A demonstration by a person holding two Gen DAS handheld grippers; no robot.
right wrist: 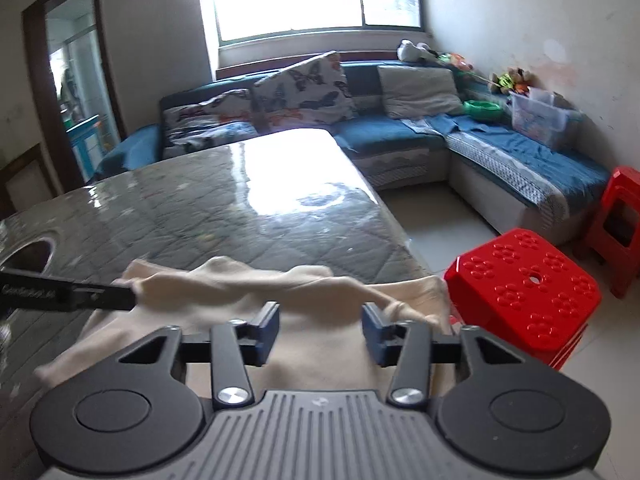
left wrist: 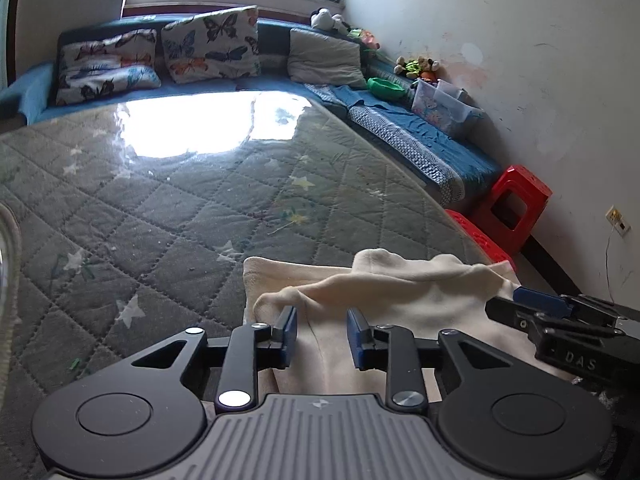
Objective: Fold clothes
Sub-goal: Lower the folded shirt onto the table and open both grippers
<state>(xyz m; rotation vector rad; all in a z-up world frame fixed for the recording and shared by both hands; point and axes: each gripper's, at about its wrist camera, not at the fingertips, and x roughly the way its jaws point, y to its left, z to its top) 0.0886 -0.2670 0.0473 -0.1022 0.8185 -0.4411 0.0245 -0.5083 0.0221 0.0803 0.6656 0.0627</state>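
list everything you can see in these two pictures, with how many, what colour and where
Garment: one, cream, rumpled at the near edge of the table.
Table: one, grey quilted cover with pale stars under a glossy sheet, centre.
Sofa: one, blue, L-shaped, along window wall and right wall.
Butterfly cushions: two, white with coloured butterflies, on the sofa back.
Plain cushion: one, grey, sofa corner.
Green bowl: one, on the sofa.
Clear bin: one, on the sofa by the right wall.
Stools: two, red, on the floor right of the table.
Soft toys: a few, mixed colours, on the sofa back.
Left tongs: black with blue pads, open over the garment.
Right tongs: same, open.
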